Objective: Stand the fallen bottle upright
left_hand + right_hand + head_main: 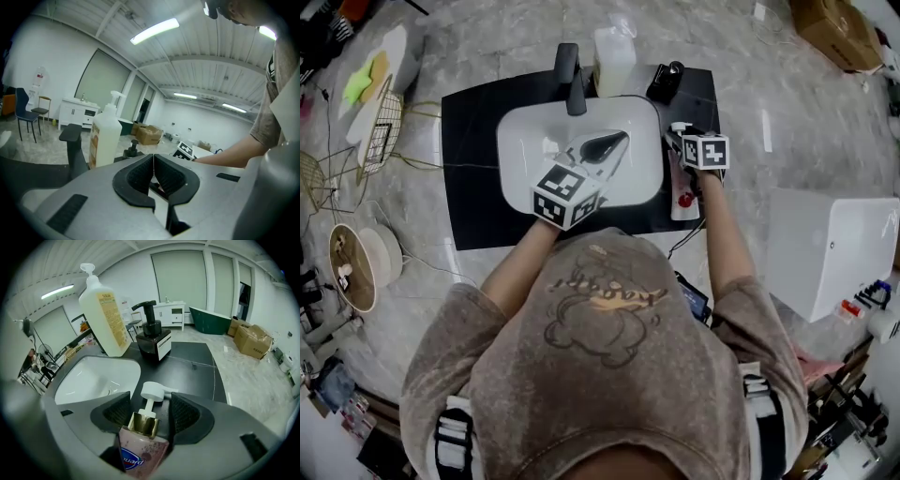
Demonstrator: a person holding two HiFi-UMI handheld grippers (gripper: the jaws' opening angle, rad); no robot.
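Note:
The fallen bottle is a pink soap bottle with a gold collar and a white pump head. It lies on its side on the black counter, right of the sink. My right gripper points down over it, open, its pads standing either side of the bottle's neck with gaps on both sides. In the head view the bottle shows just below the right gripper. My left gripper hovers over the white sink, shut, with its pads meeting and nothing between them.
A tall white pump bottle and a squat black pump bottle stand upright at the back of the counter. A black faucet rises behind the sink. A white box sits on the floor to the right.

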